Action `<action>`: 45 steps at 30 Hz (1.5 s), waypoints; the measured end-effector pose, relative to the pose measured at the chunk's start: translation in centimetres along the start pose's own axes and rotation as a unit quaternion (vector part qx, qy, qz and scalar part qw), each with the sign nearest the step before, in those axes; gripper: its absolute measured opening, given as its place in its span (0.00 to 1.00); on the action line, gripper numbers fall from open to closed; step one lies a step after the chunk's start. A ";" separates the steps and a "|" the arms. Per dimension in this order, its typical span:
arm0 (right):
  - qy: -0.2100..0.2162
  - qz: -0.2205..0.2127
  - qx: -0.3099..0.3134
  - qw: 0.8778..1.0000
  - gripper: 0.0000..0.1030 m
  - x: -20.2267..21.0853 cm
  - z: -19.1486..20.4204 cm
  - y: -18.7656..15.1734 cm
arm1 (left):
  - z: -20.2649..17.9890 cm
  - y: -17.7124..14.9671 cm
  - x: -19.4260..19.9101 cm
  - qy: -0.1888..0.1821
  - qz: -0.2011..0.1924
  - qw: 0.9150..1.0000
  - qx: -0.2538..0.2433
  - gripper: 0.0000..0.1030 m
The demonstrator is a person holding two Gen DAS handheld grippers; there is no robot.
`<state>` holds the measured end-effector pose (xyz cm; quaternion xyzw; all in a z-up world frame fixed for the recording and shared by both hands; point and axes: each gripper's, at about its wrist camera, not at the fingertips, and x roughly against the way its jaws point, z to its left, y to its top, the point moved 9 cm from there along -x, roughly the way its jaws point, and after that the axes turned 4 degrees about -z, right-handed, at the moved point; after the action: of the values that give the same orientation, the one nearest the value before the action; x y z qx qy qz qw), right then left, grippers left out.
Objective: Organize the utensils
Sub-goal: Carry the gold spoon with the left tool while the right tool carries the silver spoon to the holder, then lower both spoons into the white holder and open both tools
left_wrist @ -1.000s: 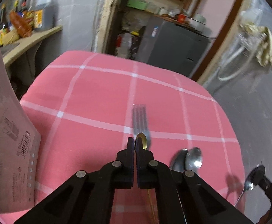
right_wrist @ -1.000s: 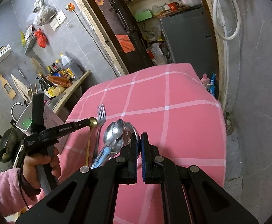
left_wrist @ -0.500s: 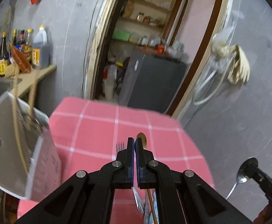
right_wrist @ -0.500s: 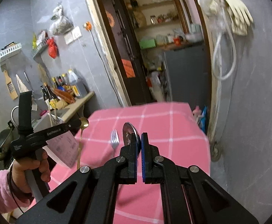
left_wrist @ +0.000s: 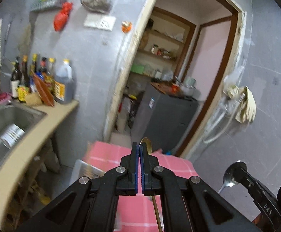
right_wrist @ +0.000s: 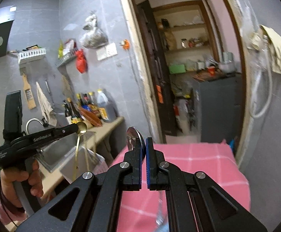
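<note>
My left gripper [left_wrist: 139,147] is shut on a gold spoon [left_wrist: 147,145], its bowl up at the fingertips and its thin handle hanging down; it also shows in the right wrist view [right_wrist: 81,128]. My right gripper [right_wrist: 143,143] is shut on a silver spoon [right_wrist: 132,135], bowl up; it also shows in the left wrist view [left_wrist: 232,175]. Both are held high above the pink checked table [right_wrist: 198,158]. A white utensil holder [right_wrist: 90,160] stands at the table's left edge. The other utensils on the table are hidden.
A counter with a steel sink [left_wrist: 7,119] and several bottles [left_wrist: 42,81] runs along the left. A doorway with shelves and a grey cabinet [left_wrist: 165,114] lies beyond the table. A hose and cloth [left_wrist: 244,102] hang on the right wall.
Both grippers have risen and tilted upward from the table, each carrying its spoon. The table and the fork and spoons on it have dropped out of sight below.
</note>
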<state>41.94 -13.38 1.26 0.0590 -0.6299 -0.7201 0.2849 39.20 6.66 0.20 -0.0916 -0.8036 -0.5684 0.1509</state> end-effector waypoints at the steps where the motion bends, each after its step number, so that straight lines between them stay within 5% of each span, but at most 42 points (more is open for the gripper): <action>1: 0.005 -0.002 0.003 1.000 0.04 -0.5 0.8 0.2 | 0.7 0.4 0.2 0.004 -0.005 1.000 -0.001 0.02; 7: 0.026 0.004 0.031 0.999 0.04 -4.2 5.6 0.0 | 4.8 2.2 0.3 0.018 -0.041 0.999 -0.007 0.02; 18: 0.011 0.048 0.102 0.994 0.04 -7.5 9.2 -2.9 | 7.2 0.5 -2.0 0.037 -0.072 0.996 -0.041 0.02; 33: 0.015 0.085 0.105 0.991 0.04 -8.8 10.4 -6.2 | 8.6 -2.9 -2.5 0.025 -0.065 0.997 -0.035 0.03; 45: 0.043 0.089 0.078 0.992 0.12 -7.8 10.5 -6.6 | 9.3 -4.6 -1.7 -0.002 -0.016 1.000 -0.001 0.04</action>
<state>41.52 -0.15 -4.96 0.0553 -0.6738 -0.6377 0.3691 38.08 13.88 -7.36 -0.0799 -0.8046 -0.5716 0.1395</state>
